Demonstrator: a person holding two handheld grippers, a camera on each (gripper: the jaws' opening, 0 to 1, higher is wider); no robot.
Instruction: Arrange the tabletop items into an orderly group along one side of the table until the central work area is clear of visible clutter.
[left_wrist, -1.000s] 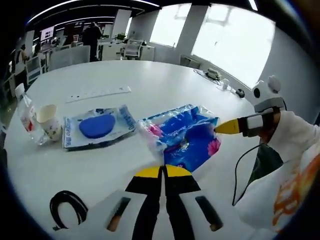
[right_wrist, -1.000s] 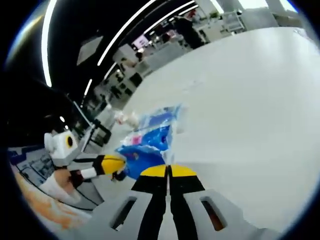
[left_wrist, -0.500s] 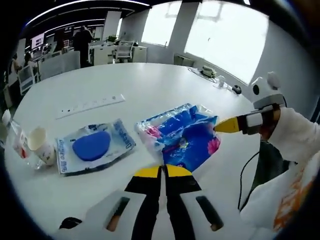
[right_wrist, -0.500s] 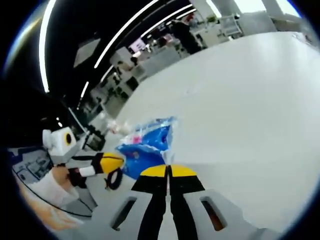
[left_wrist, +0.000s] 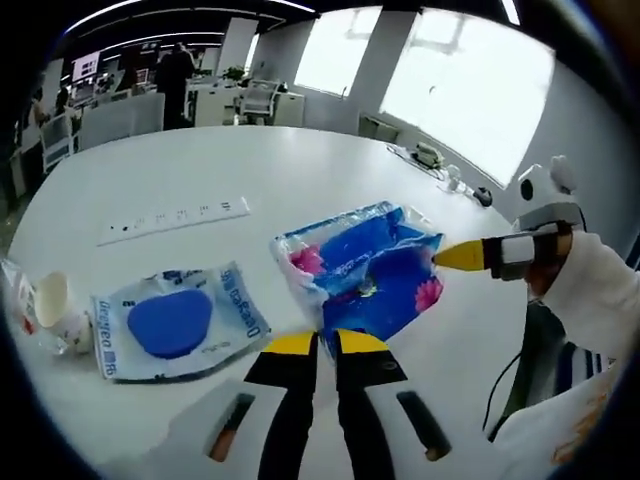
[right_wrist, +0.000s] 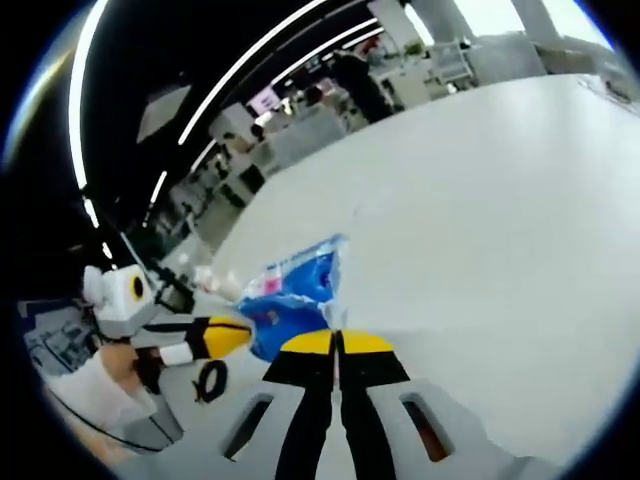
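A blue tissue pack with pink flowers lies on the white table, just beyond my left gripper, whose yellow-tipped jaws stand a narrow gap apart at its near edge. My right gripper comes in from the right, shut, its tip pinching the pack's wrapper edge. In the right gripper view the tissue pack sits just past my right gripper, and the left gripper points at it from the left. A clear bag with a blue pad lies left of the pack.
A paper cup stands at the left edge beside a small packet. A white power strip lies farther back. Small items sit at the far table edge. A black cable coil lies near the left gripper.
The left gripper view has moved closer to the pack and its jaws have parted slightly. The black cable coil has left that view. The right gripper and the pack have stayed put.
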